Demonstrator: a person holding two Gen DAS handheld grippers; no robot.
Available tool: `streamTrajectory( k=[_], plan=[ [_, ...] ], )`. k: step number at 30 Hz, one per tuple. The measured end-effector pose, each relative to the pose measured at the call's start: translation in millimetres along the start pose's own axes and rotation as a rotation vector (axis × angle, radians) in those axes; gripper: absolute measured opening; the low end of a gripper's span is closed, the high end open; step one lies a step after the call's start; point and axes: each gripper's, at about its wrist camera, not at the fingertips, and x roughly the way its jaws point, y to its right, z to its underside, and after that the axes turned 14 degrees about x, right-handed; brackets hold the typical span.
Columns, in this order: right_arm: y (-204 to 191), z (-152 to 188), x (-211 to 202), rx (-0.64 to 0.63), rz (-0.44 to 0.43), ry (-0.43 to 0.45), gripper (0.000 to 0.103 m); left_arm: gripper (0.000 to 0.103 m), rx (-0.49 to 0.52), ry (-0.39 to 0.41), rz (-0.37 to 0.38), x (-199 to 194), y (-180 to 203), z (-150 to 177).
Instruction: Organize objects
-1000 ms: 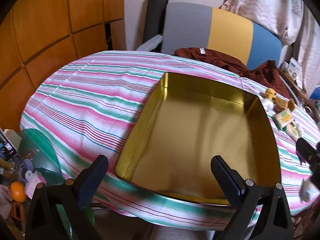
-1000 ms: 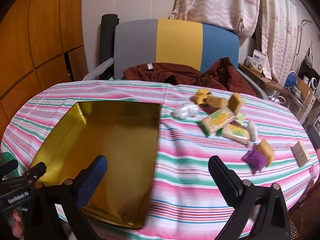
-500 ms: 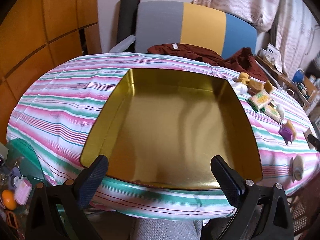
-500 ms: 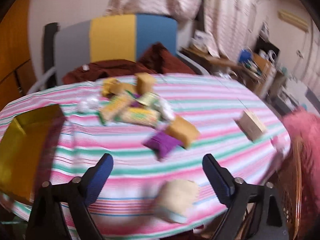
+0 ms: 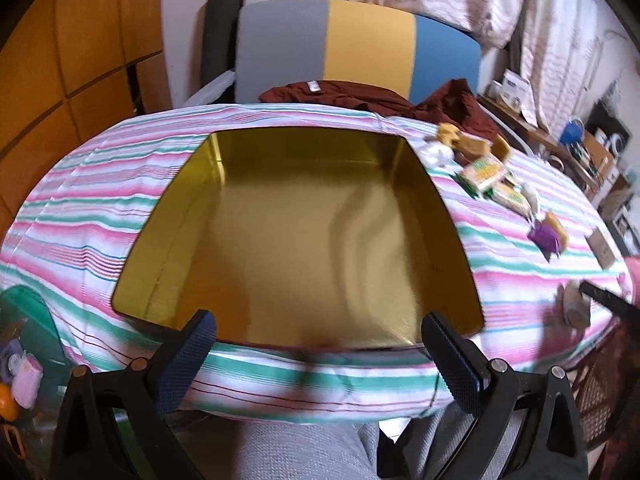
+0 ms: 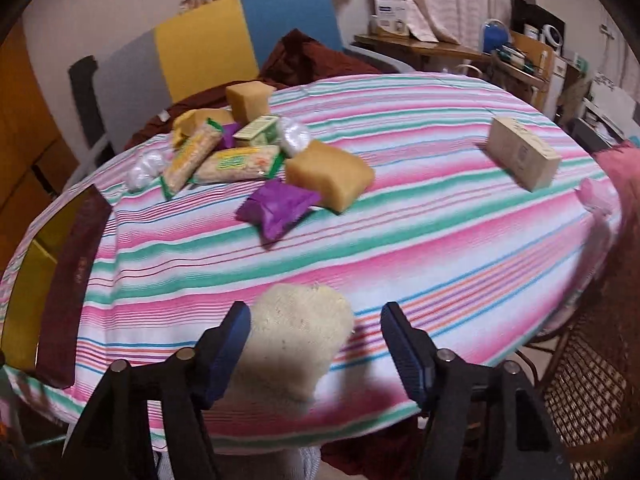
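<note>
Worktop (image 6: 400, 240) covered by a pink, green and white striped cloth. Gold tin (image 5: 304, 236) set on its left part, empty. Snack pile (image 6: 240, 148) seen right of the tin: packets, sponge-like blocks, a purple packet (image 6: 276, 208); a small box (image 6: 520, 158) lies well apart near the right edge. Cream puff (image 6: 296, 336) lies at the near edge between the right gripper's (image 6: 316, 344) pads; jaws have just been closing, half wide, left pad at the puff, right pad apart. Left gripper (image 5: 320, 352) held wide over the tin's near rim, empty. Chair (image 5: 360, 48), curtains and a cluttered shelf noted behind.
</note>
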Motion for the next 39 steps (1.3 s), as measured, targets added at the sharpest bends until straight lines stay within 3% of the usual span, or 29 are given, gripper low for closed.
streamTrajectory(
  k=[5,10,15,21,23,25,28,34,39],
  plan=[
    [-6,0,15,0.028,-0.062,-0.046,0.06,0.103,0.079,0.005,0.011,-3,31,2],
    [-11,-3,18,0.04,-0.079,-0.018,0.054,0.103,0.107,0.015,0.071,-8,55,-1],
    [-26,-8,25,0.105,-0.212,-0.06,0.052,0.103,0.136,-0.005,0.093,-3,72,-4],
    [-77,-4,36,0.025,-0.328,-0.104,0.054,0.103,0.157,-0.021,0.112,1,87,-13],
    [-81,-10,27,-0.014,-0.345,-0.058,0.058,0.103,0.17,-0.016,0.111,-2,92,-16],
    [-69,-22,16,-0.005,-0.352,0.029,0.069,0.103,0.177,-0.012,0.121,-2,97,-19],
    [-41,-46,15,0.045,-0.334,0.097,0.07,0.103,0.176,-0.019,0.171,4,106,-20],
    [-21,-66,59,-0.087,-0.17,0.027,0.064,0.103,0.163,-0.031,0.325,15,134,-27],
    [-32,-59,82,-0.237,-0.149,-0.014,0.064,0.103,0.186,-0.072,0.335,24,155,-39]
  ],
)
